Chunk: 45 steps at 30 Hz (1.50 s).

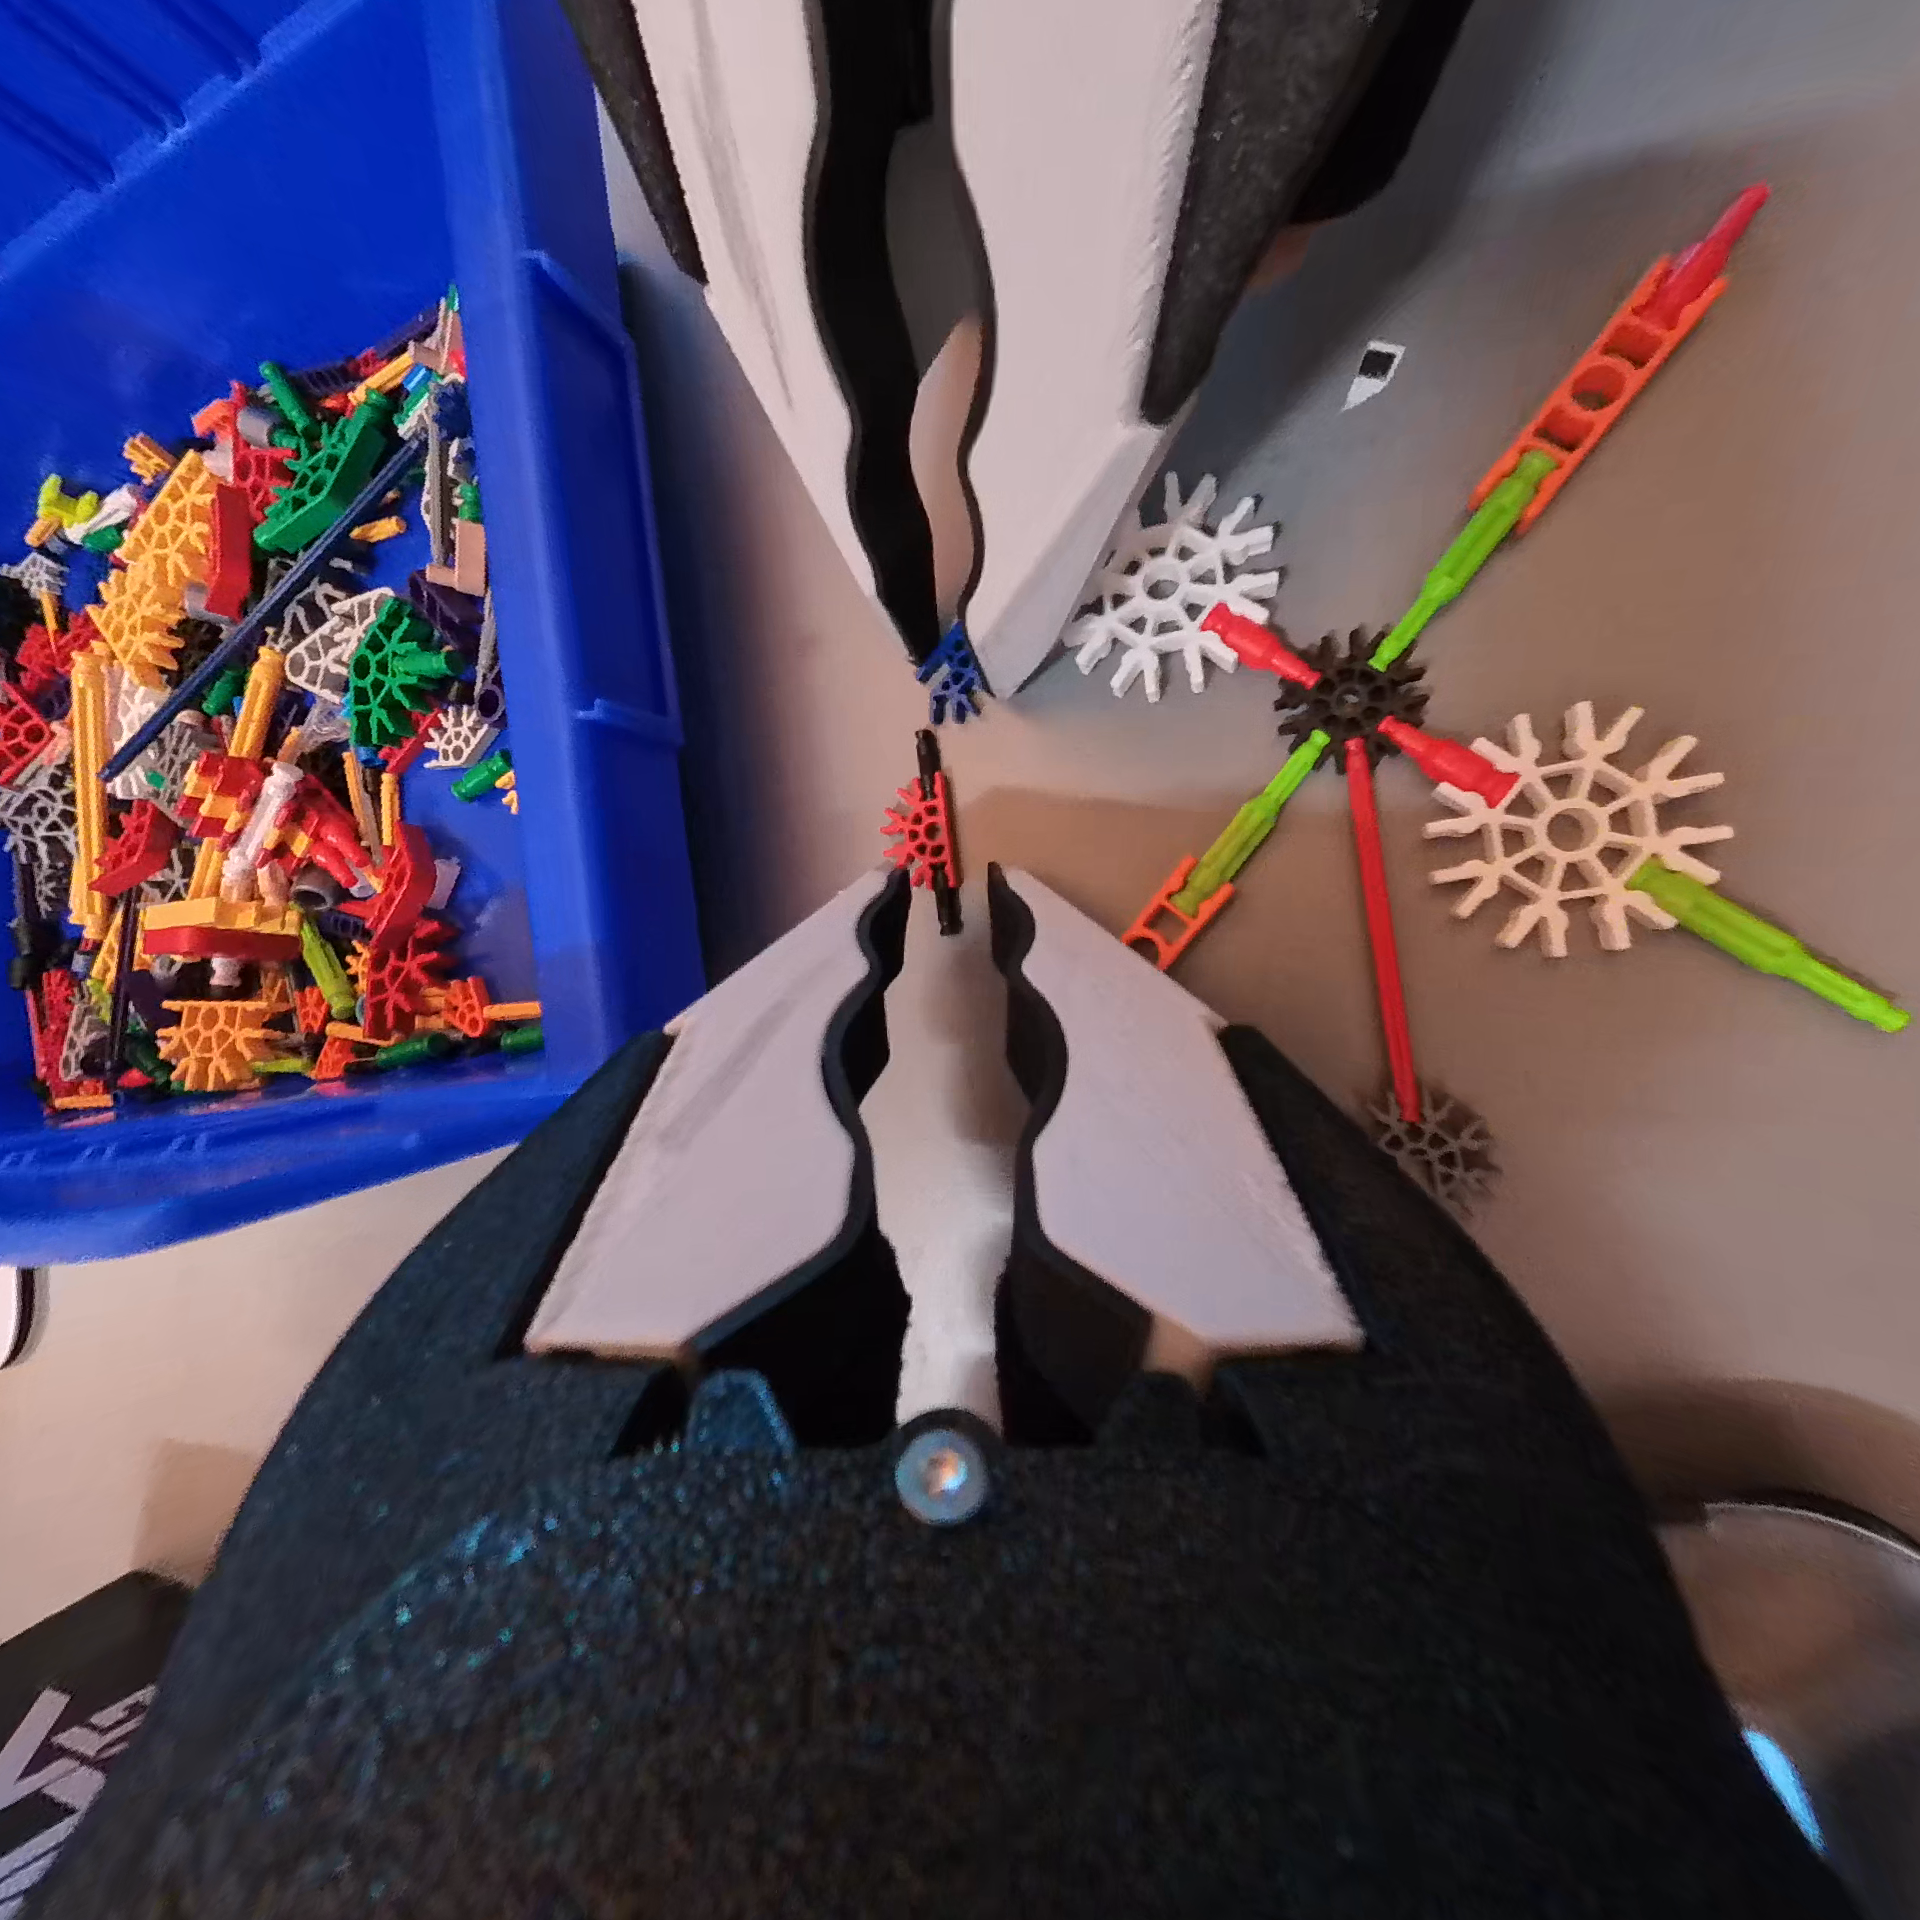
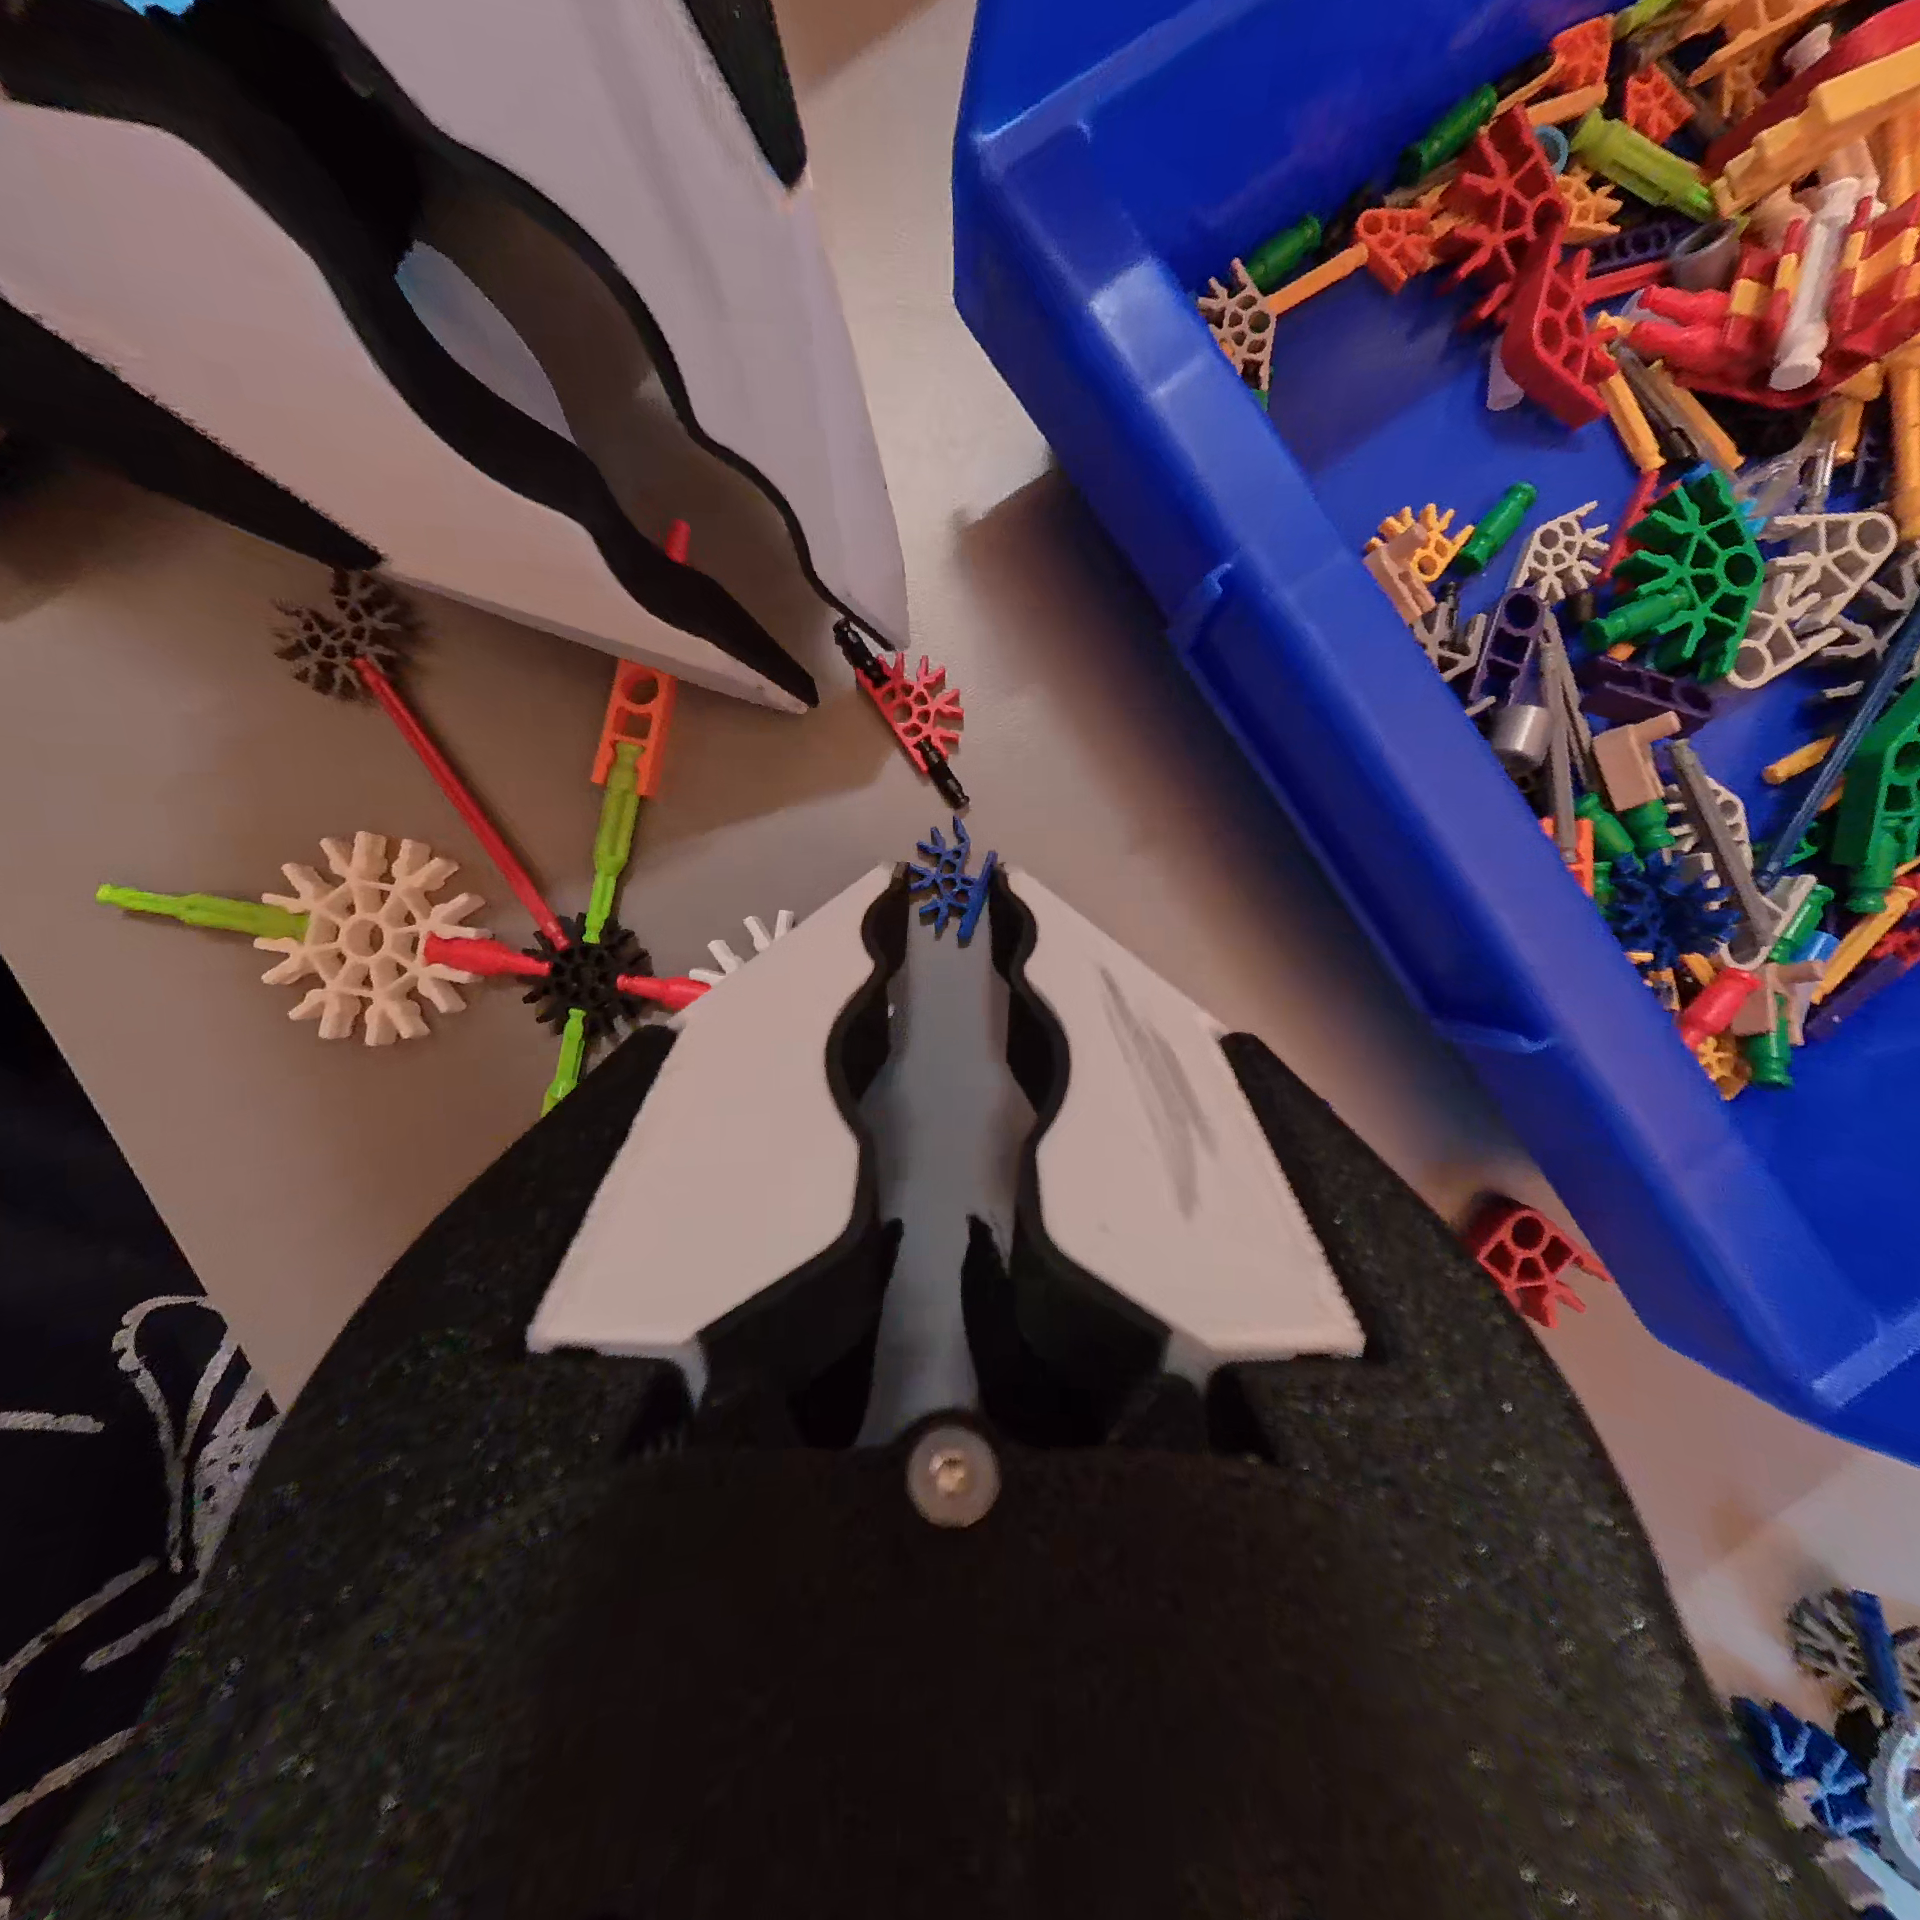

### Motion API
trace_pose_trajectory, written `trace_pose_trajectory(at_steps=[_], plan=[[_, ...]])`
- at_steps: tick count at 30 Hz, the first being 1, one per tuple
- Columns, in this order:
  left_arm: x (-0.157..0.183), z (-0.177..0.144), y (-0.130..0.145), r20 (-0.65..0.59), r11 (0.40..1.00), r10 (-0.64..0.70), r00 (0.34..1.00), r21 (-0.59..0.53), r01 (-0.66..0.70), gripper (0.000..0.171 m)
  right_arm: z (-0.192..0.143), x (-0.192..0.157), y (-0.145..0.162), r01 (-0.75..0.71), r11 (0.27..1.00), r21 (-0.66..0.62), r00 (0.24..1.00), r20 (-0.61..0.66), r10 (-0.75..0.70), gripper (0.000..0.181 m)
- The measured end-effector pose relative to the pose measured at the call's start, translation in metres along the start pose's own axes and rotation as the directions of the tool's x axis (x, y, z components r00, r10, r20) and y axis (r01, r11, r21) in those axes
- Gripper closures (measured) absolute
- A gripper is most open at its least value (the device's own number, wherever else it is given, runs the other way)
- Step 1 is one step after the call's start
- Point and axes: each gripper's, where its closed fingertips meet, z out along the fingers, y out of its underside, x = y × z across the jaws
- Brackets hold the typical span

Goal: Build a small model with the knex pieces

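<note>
A: Currently, what does each tool hold?

B: Left tool (image 1: 940, 883) pinches a short black plastic rod (image 1: 938, 831) carrying a red fan-shaped plastic connector (image 1: 920, 826). Right tool (image 2: 943, 878) pinches a small blue plastic connector (image 2: 951, 883).

A: Location?

B: Both parts sit just apart, above the beige worktop (image 1: 1143, 1195), between the blue plastic bin of mixed pieces (image 1: 582, 623) and a flat rod-and-snowflake-connector assembly (image 1: 1351, 691).

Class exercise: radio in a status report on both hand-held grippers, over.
Left hand-held gripper shut on black rod with red connector. Right hand-held gripper shut on blue connector. Pieces close, not joined. Blue bin alongside.
</note>
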Motion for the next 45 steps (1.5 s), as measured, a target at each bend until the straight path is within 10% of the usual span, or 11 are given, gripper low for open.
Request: trace_pose_trajectory(at_steps=[45], plan=[[0.003,0.005,0.0,-0.046,1.0,0.004,0.999,0.025,-0.003,0.163,0.004,-0.001,-0.011,0.089,0.996,0.015,0.996,0.029,-0.089,0.167]])
